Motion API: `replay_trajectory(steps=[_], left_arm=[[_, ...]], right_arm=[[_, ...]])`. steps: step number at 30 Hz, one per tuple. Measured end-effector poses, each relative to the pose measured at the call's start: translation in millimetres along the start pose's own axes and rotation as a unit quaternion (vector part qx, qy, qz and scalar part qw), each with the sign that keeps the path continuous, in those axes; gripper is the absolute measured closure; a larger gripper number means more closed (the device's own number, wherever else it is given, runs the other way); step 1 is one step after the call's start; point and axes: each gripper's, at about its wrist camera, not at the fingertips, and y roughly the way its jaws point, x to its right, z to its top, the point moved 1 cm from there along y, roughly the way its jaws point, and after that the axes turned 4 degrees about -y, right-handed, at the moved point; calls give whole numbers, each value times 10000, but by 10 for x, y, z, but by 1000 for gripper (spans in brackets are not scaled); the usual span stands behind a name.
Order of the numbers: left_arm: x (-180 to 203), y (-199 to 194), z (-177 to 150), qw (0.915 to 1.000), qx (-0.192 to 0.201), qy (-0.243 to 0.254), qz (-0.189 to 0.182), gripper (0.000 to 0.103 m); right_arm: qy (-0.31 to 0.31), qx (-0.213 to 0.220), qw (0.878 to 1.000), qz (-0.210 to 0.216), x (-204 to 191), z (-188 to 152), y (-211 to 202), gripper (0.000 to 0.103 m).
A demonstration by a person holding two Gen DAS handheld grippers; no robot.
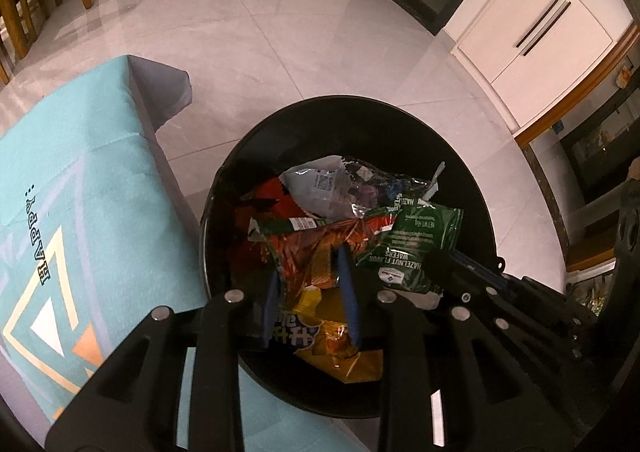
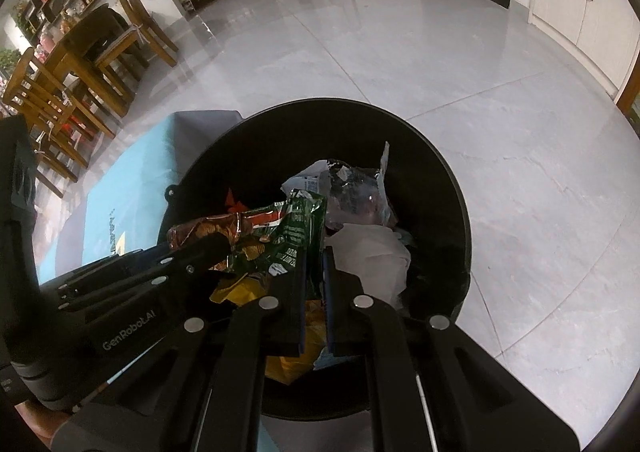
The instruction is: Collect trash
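Beside the turquoise patterned cloth (image 1: 92, 188) on the grey tiled floor (image 2: 460, 64), the round black plastic bin (image 1: 472, 180) sits directly under both claws. Its load includes a white crumpled bag (image 2: 376, 252) and a yellow foil packet (image 1: 340, 352). The left gripper (image 1: 310, 288) pinches a red-orange foil snack wrapper (image 1: 308, 248), long axis running ahead along the fingers. The right gripper (image 2: 314, 284), nearly pressed together, seems to nip the green hazelnut wafer wrapper (image 2: 296, 236) by its edge. Both wrappers hang over the bin mouth, so letting go should drop them in.

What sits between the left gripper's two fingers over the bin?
In the left wrist view, an orange-red snack wrapper sits between the left gripper fingers, above the black bin.
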Motion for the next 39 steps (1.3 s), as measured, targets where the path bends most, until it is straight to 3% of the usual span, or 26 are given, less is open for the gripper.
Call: replay_trajectory(steps=[6, 10, 18, 21, 27, 30, 35, 39], left_arm=[[45, -14, 9, 10000, 12, 18, 7, 67], [62, -6, 2, 10000, 13, 20, 12, 53], [63, -97, 7, 9999, 143, 33, -17, 45], [55, -194, 14, 9997, 257, 44, -36, 38], [50, -617, -71, 9975, 651, 190, -181, 15], [0, -913, -172, 9952, 949, 216, -131, 6], [-75, -1358, -361, 9902, 1301, 399, 314, 3], [-73, -1619, -460, 9846, 1493, 543, 727, 3]], right_arm=[[84, -55, 9999, -6, 30, 5, 8, 94], [91, -58, 9999, -10, 54, 8, 5, 93], [148, 11, 9999, -1, 116, -3, -61, 81], [152, 51, 9999, -11, 118, 5, -95, 77], [146, 373, 9991, -114, 111, -13, -361, 57], [98, 663, 9975, -245, 68, -67, -574, 38], [128, 1327, 9897, -526, 35, -155, -972, 12], [17, 1495, 9860, -732, -61, -272, -1131, 3]])
